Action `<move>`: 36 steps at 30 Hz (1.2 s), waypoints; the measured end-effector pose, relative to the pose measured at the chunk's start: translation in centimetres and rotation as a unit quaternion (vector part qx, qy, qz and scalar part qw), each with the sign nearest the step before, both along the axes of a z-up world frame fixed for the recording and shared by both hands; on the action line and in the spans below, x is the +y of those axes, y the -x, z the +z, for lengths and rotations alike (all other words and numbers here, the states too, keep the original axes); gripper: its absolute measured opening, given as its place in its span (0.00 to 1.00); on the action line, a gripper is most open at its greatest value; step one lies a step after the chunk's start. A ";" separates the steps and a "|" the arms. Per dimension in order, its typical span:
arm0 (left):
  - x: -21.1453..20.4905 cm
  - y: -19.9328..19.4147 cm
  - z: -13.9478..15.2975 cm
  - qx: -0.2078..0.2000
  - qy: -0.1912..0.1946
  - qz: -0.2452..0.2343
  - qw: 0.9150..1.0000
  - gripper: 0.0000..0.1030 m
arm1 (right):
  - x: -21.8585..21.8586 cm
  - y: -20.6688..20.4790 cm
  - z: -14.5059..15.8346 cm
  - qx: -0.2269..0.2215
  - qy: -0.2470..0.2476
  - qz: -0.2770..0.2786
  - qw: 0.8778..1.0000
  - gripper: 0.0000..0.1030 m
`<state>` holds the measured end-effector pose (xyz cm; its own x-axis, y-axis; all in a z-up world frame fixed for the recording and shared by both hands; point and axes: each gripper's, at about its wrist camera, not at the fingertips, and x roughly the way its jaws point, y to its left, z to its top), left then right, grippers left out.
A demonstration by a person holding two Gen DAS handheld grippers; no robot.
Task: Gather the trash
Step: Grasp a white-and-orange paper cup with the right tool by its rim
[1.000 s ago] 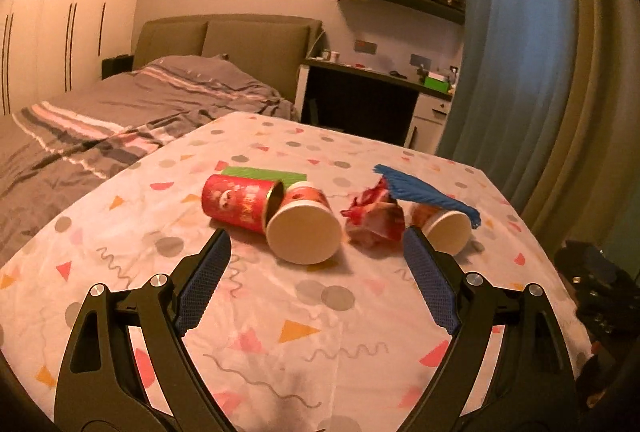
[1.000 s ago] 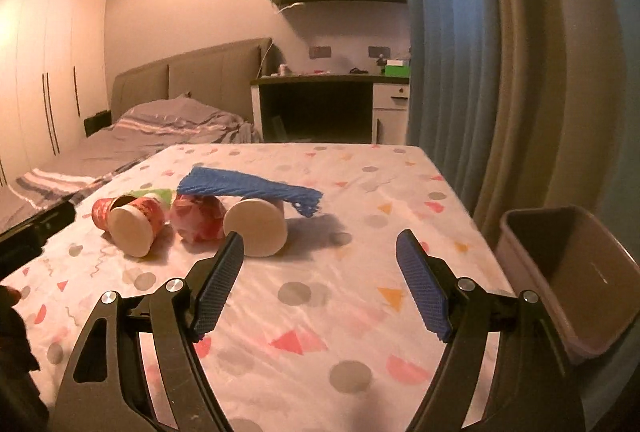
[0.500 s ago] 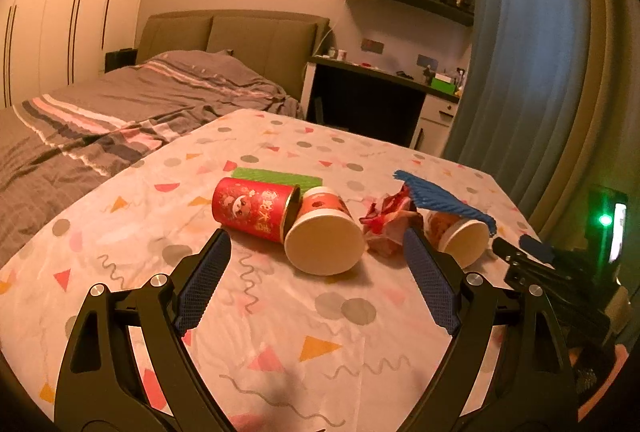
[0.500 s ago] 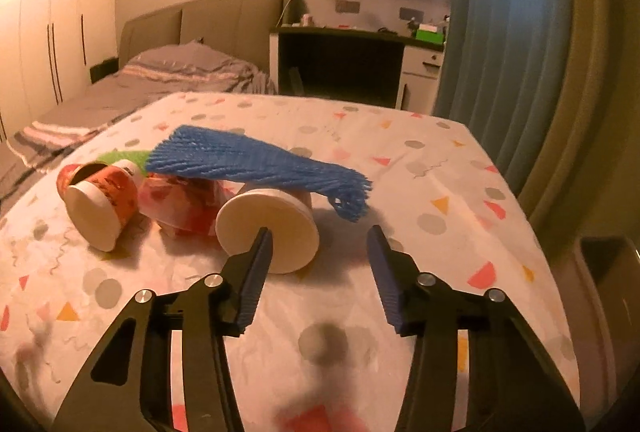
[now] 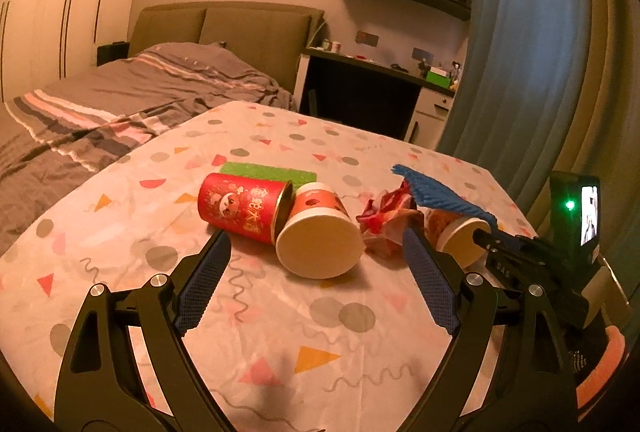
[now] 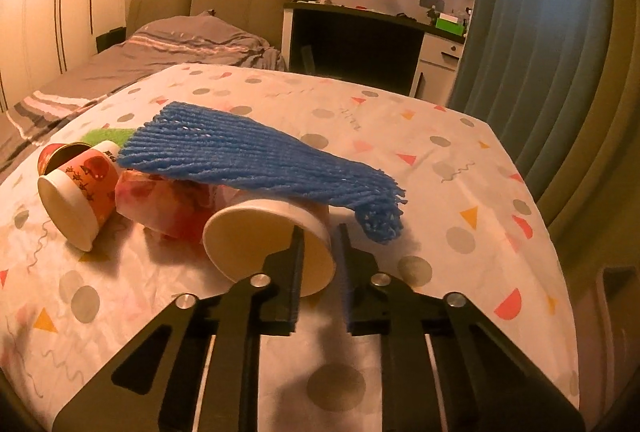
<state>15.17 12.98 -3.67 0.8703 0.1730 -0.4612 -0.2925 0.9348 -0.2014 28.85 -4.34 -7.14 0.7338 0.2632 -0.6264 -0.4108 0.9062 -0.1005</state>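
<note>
Only my right view shows the right claw (image 6: pixel 319 232) narrowed around a paper cup's (image 6: pixel 256 244) rim; my left claw (image 5: pixel 316 256) gapes wide, empty.

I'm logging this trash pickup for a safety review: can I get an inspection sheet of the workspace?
Surface: table under a patterned cloth.
Job's things: red can, two paper cups on their sides, crumpled wrapper, blue foam net draped over the nearer cup, green sponge.
Clutter: nothing seen.
Grippers: left hand-held gripper open, short of the pile; right hand-held gripper narrowed astride the nearer cup's rim, contact unclear.
Cables: nothing seen on the table.
Surroundings: bed, desk, curtain.
</note>
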 end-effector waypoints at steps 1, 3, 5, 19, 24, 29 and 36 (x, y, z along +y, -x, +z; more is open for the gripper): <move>-0.1 0.0 0.0 0.000 0.000 -0.001 1.000 0.84 | 0.0 0.1 0.0 -0.001 0.000 0.001 1.000 0.09; -0.2 0.0 -0.1 0.001 -0.001 -0.003 1.000 0.84 | 0.1 0.3 0.1 -0.006 0.004 0.003 1.000 0.04; -0.3 0.1 0.0 -0.001 -0.002 -0.004 1.000 0.84 | 0.0 0.7 0.2 -0.012 0.005 0.006 1.000 0.04; -1.4 -0.4 0.0 0.000 -0.015 -0.033 0.999 0.84 | -5.2 7.5 2.6 -0.052 -0.040 0.018 0.998 0.04; 0.1 -1.1 -0.6 0.014 -0.017 -0.039 0.999 0.77 | -7.1 9.4 2.8 -0.048 -0.068 0.014 0.996 0.04; 1.3 -2.7 -2.3 0.058 -0.008 -0.046 0.997 0.62 | -7.7 10.1 2.5 -0.040 -0.079 0.014 0.996 0.04; 3.0 -4.6 -4.0 0.095 0.033 -0.045 0.994 0.47 | -7.8 10.7 2.7 -0.043 -0.085 0.017 0.995 0.04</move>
